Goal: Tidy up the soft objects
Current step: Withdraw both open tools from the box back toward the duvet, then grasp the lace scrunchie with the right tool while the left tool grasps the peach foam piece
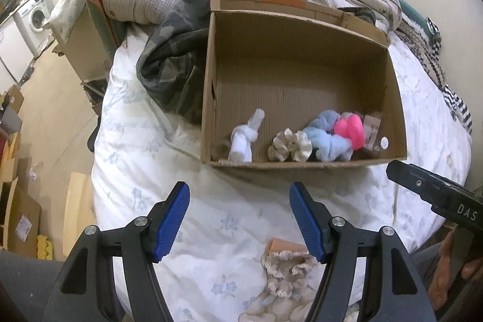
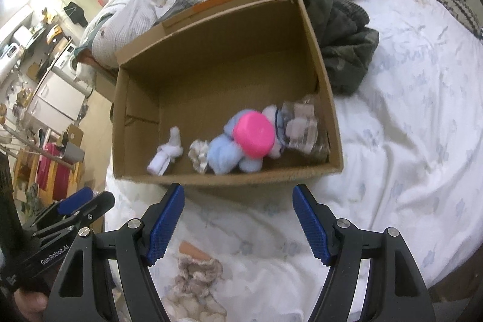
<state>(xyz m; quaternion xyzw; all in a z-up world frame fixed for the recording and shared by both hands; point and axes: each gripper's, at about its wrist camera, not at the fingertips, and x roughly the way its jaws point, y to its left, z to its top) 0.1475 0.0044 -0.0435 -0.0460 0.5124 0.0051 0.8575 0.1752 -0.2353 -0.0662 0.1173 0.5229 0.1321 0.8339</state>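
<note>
Both grippers hang over the bed with their blue pads spread wide and nothing between them. The left gripper (image 1: 239,219) and the right gripper (image 2: 238,221) each point down at a frilly beige cloth (image 1: 286,270) lying on the white quilt (image 1: 145,147), just below the pads and not touched. Beyond them stands an open cardboard box (image 1: 302,59). Along its near wall lie a knotted white sock (image 1: 243,138), a beige scrunchie (image 1: 291,145), a light blue bundle (image 1: 327,138), a bright pink round thing (image 1: 351,130) and some clear packets (image 2: 305,125). A dark green garment (image 1: 172,71) lies crumpled beside the box.
</note>
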